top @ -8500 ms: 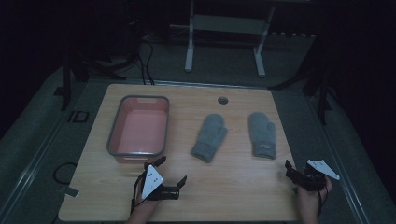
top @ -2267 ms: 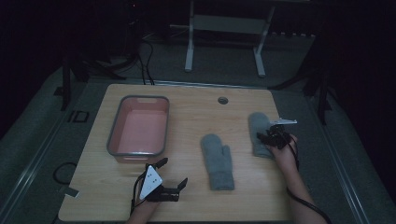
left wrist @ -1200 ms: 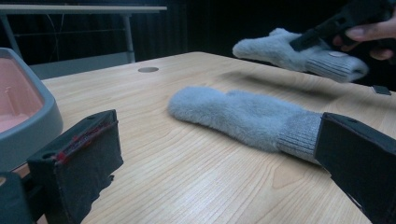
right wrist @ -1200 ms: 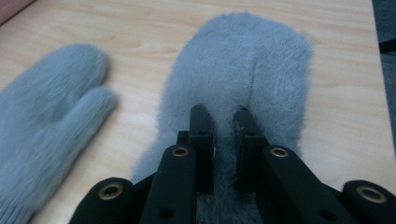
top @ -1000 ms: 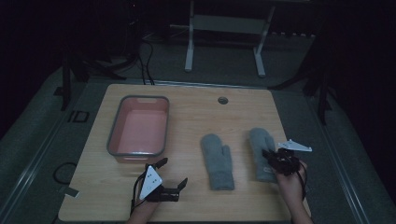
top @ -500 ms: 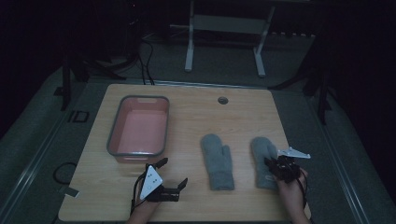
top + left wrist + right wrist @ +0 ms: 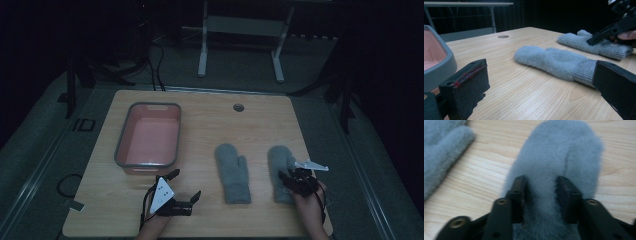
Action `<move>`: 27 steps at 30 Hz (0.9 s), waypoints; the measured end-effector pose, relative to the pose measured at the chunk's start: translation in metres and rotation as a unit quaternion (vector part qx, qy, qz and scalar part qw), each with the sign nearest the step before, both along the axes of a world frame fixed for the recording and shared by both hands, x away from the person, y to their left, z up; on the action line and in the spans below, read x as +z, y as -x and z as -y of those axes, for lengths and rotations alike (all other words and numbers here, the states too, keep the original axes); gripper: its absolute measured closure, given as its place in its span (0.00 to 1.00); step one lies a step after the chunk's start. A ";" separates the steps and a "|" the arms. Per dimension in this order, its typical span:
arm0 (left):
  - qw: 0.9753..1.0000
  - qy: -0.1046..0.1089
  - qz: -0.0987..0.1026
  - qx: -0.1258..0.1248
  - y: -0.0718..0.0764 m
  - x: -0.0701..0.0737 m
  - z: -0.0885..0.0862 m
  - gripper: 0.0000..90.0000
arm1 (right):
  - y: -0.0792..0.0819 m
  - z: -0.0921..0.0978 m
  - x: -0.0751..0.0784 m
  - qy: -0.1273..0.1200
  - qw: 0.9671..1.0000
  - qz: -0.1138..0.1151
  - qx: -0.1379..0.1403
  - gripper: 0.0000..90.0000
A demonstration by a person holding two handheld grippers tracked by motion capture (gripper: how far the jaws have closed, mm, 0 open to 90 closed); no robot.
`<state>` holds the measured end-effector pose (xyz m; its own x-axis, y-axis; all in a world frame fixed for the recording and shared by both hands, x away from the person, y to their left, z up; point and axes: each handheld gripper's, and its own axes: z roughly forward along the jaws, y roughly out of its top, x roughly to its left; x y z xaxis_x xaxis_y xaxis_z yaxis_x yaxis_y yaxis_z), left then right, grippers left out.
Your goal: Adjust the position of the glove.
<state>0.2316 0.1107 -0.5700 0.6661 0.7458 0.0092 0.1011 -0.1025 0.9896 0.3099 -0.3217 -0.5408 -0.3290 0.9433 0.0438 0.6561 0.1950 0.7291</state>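
Right hand-held gripper (image 7: pixel 289 181) is clamped on the right mitten (image 7: pixel 280 167); in the right gripper view its jaws pinch a ridge of fleece on the mitten's (image 7: pixel 559 170) upper side, roughly mid-body. The bite looks to take the top layer only, though the blur makes that uncertain.

Left hand-held gripper (image 7: pixel 181 192) rests on the worktop (image 7: pixel 210 125) near the front edge, jaws spread wide, gripping nothing. In its own view the left mitten (image 7: pixel 554 62) lies between and beyond the jaws.

Position: right mitten lies flat on the right side of the worktop, near the front, just beside the left mitten (image 7: pixel 232 172) with a strip of bare wood between. The pink tray (image 7: pixel 149 137) sits well apart on the left.

Orientation: long axis runs near-to-far. Rounded fingertip end points far, ribbed cuff points near, toward the person. Thumb lobe appears to lie on its right side. The left mitten lies roughly parallel, same heading.

Step in hand, as judged: positioning the right mitten beside its partner.

Notes for doing it well:
- Keep the pinch firm; fleece slips and stretches.
- Drag low or lift only slightly, so the cuff does not fold under.
- Keep the axis parallel to the left mitten; correct yaw before letting go.
- Open the jaws fully, then lift straight up to avoid snagging the pile.
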 end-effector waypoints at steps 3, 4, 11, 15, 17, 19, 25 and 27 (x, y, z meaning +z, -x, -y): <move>1.000 0.000 0.000 0.000 0.000 0.000 0.000 0.01 | 0.000 -0.001 0.005 0.003 1.000 0.010 0.007 0.54; 1.000 0.001 -0.001 0.000 0.000 0.000 0.000 0.01 | 0.000 -0.002 0.006 0.006 1.000 0.012 0.007 0.51; 1.000 0.001 0.000 0.000 0.000 0.000 0.000 0.01 | -0.006 -0.003 0.005 0.022 1.000 0.015 0.014 0.48; 1.000 0.000 0.000 -0.002 0.000 0.000 0.000 0.01 | -0.005 -0.002 -0.002 0.040 0.999 0.012 0.005 0.53; 1.000 0.000 -0.001 -0.003 0.000 0.000 0.000 0.01 | -0.004 -0.001 -0.008 0.037 0.999 0.010 0.001 0.65; 1.000 -0.001 -0.002 -0.004 0.000 0.000 0.001 0.01 | -0.003 -0.004 -0.008 0.043 0.999 0.009 0.000 0.75; 1.000 -0.003 -0.004 -0.002 0.000 0.000 0.002 0.01 | -0.001 -0.006 0.011 0.007 1.000 0.006 -0.026 0.89; 1.000 -0.001 -0.006 -0.001 0.000 0.000 0.002 0.01 | -0.001 -0.009 0.016 0.002 1.000 0.009 -0.028 0.89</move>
